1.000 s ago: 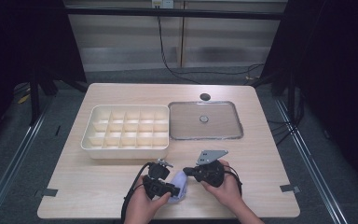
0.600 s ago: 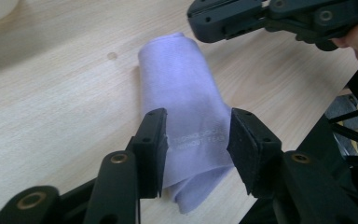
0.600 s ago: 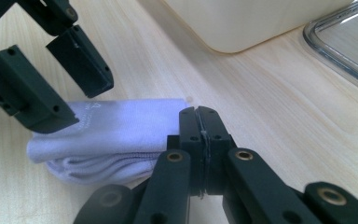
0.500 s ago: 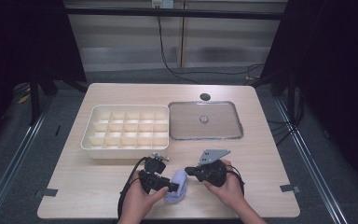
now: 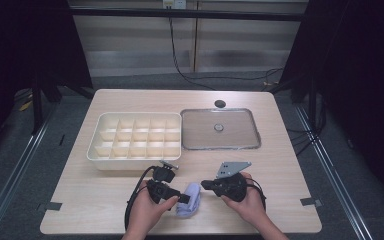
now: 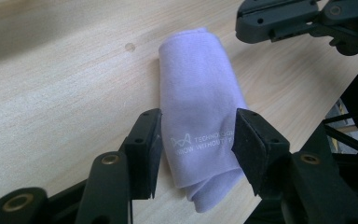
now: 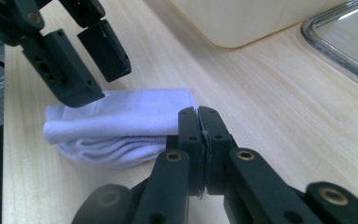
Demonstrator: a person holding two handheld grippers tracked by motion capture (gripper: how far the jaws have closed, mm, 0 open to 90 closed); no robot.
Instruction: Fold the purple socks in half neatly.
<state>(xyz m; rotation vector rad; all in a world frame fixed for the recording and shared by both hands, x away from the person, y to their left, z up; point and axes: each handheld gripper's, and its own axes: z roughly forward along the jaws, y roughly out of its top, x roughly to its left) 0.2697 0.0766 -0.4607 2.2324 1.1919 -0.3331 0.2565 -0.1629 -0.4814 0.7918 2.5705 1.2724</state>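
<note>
A folded lavender cloth (image 5: 189,199) with white printed lettering lies on the wooden table near its front edge, between the two hands. My left gripper (image 5: 180,197) reaches over it from the left. In the left gripper view the cloth (image 6: 200,107) lies between my jaws, which have just been opening and stand open on either side of it. My right gripper (image 5: 205,184) is shut with nothing between its jaws. In the right gripper view its tips (image 7: 198,114) rest at the near end of the cloth (image 7: 121,121), with the left gripper (image 7: 98,70) above the cloth.
A cream box (image 5: 135,137) divided into several compartments stands behind the hands. To its right lies a clear flat lid (image 5: 219,142). A small dark disc (image 5: 220,103) sits near the table's far edge. The table's front edge is just below the hands.
The left gripper's jaws have spread apart around the cloth. The cloth has shifted a little to the right and toward the front edge and now lies flat. The right gripper stays shut.
</note>
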